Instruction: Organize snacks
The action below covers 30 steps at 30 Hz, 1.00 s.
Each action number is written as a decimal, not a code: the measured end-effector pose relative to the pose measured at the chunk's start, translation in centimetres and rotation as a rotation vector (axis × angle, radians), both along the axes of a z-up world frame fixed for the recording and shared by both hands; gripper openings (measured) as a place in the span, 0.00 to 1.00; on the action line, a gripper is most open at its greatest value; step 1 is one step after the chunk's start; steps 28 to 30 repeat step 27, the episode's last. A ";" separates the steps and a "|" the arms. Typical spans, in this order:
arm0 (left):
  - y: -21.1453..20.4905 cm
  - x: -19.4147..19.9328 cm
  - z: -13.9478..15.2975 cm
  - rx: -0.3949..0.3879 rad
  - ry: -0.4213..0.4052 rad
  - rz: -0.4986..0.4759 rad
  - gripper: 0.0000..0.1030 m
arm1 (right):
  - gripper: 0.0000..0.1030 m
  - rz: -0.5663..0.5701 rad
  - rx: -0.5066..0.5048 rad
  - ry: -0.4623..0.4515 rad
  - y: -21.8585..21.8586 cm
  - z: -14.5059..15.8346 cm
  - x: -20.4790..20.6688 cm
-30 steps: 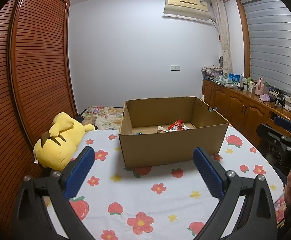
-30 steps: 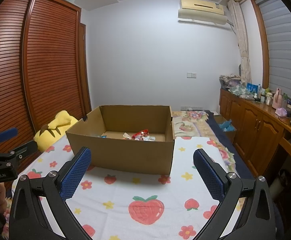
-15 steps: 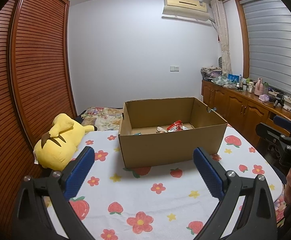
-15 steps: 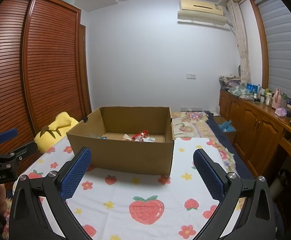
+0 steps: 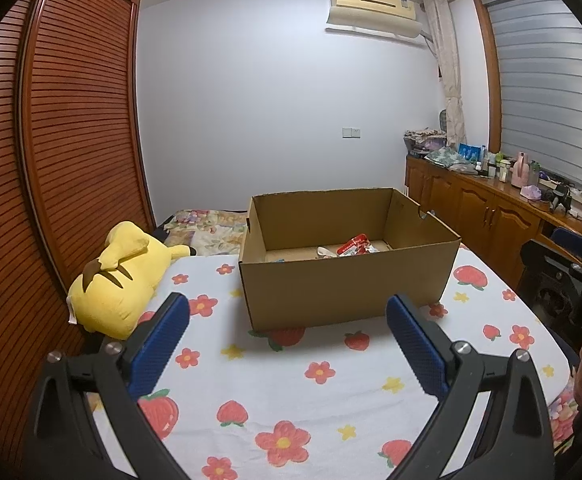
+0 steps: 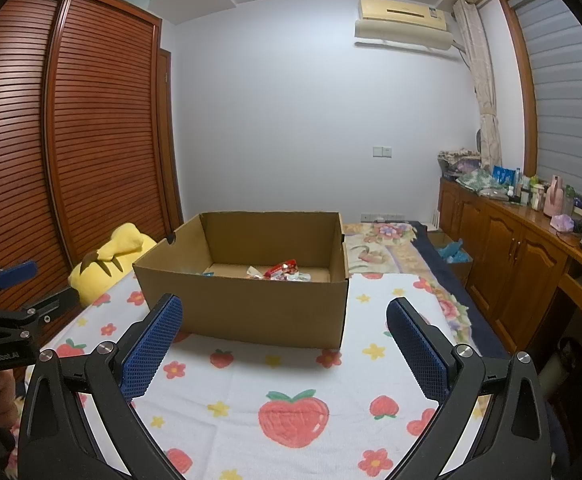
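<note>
Both tools, the left tool (image 5: 287, 312) and the right tool (image 6: 283, 316), hang empty with fingers spread wide, facing the open cardboard box (image 5: 347, 284) on the strawberry-print tabletop (image 5: 319, 396); snack packets (image 6: 281, 271) lie on the box floor, presumably gathered there for sorting.

Matt cardboard box (image 5: 347, 284) on terry cloth (image 5: 291, 396); louvred glossy wood wardrobe (image 5: 71, 128).

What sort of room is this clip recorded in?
Probably a home bedroom: a brown louvred wooden wardrobe, a floral quilt on a low bed, and a yellow plush toy.
</note>
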<state>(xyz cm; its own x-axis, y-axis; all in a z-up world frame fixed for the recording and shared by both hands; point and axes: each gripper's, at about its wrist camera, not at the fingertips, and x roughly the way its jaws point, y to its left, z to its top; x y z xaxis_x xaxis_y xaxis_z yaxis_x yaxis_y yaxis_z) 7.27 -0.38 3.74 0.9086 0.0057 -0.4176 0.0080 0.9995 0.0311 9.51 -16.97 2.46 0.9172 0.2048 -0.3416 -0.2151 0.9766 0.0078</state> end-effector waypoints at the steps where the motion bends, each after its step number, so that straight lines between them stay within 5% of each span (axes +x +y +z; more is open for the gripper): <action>1: 0.0 0.0 0.0 0.000 0.000 0.000 0.97 | 1.00 0.000 0.000 0.000 0.0 0.0 0.0; 30: 0.2 -0.1 -0.2 -0.001 -0.011 -0.002 0.97 | 1.00 -0.009 0.001 -0.001 0.1 -0.3 -0.1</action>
